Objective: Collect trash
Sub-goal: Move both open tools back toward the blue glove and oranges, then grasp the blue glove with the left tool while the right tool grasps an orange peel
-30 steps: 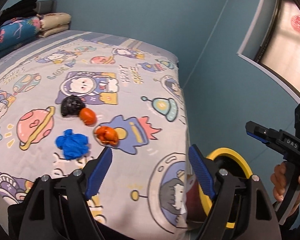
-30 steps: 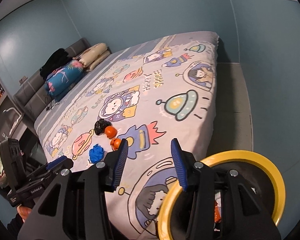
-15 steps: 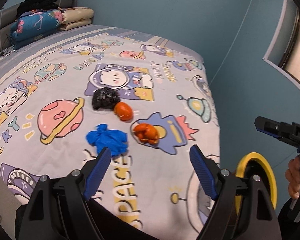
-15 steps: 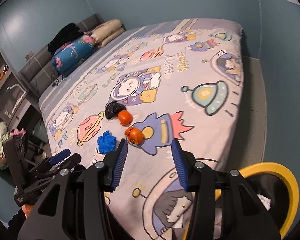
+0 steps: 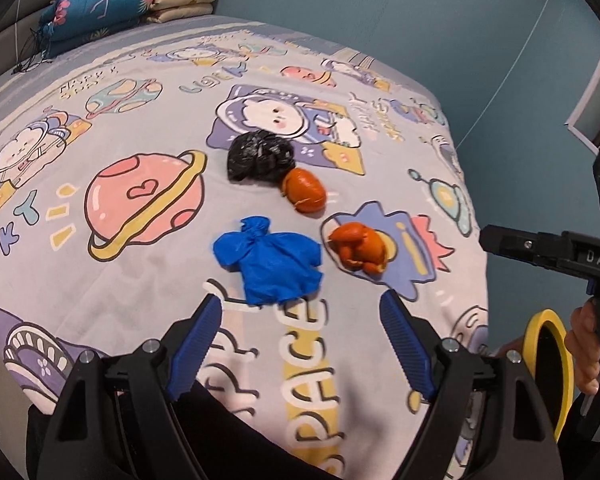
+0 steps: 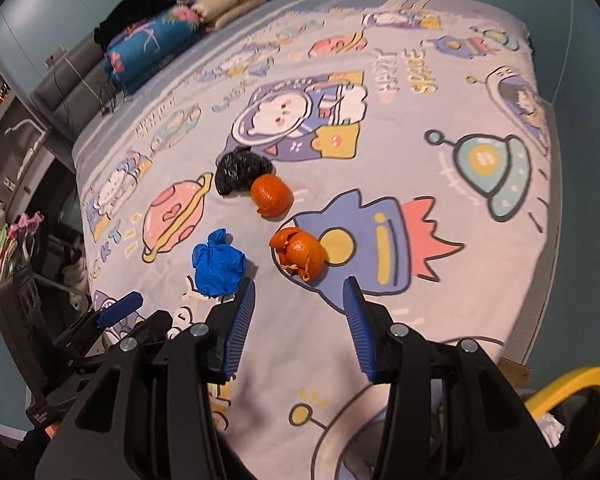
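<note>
The left wrist view shows a hand point(image 5: 586, 344) holding the right gripper's handle at the far right. The right wrist view does not show that hand. It shows a shelf point(image 6: 12, 136) and some clothes point(image 6: 0, 248) on the left beside the bed point(image 6: 440, 184), and white paper inside the yellow-rimmed bin point(image 6: 572, 384) at the near right corner.

Four bits of trash lie close together in the middle of the bed. The blue bag point(image 5: 270, 264) is nearest, with its knot pointing to the far side and its long side running near to far. Right of it sits a curled orange peel point(image 5: 358, 252). Farther off is a rounder orange peel point(image 5: 304, 194), touching a crumpled black bag point(image 5: 258, 156).

The left gripper point(image 5: 300, 316) is wide apart, with nothing in it. It hangs just near of the blue bag. The right gripper point(image 6: 300, 300) is partly apart and holds nothing too. It hangs just near of the curled orange peel.
</note>
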The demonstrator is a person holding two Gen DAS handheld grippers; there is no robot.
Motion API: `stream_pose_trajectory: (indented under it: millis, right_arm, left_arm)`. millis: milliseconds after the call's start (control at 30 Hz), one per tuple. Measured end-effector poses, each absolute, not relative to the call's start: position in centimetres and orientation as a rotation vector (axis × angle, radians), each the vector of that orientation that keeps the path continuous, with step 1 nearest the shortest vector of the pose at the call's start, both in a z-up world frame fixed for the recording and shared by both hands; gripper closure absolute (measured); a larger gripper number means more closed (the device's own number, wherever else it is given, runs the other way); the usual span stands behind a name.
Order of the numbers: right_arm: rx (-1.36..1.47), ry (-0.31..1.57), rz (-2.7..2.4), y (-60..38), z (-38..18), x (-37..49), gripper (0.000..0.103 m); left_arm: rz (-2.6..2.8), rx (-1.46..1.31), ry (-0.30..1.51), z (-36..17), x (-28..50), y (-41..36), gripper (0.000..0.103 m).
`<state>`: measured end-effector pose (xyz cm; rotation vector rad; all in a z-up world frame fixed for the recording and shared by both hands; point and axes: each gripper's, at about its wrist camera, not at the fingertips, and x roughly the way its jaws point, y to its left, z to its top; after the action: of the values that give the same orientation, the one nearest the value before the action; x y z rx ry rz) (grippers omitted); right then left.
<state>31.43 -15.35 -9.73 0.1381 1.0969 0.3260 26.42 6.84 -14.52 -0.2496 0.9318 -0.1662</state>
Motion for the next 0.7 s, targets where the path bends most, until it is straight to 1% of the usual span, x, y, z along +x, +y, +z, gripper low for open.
stream_pose_trajectory:
  millis: [333, 700]
  right_arm:
    - [0.033, 1.191, 0.368, -10.3, -13.1, 38.3, 0.060]
    - [0.008, 1.290, 0.368, -6.2, -17.2, 44.4, 0.060]
  left_arm:
    - [-0.138, -0.315, 0.977, -17.1, 29.3, 8.6, 0.025]
    - [-0.157, -0.329, 1.009, -18.8, 31.8, 8.7, 0.025]
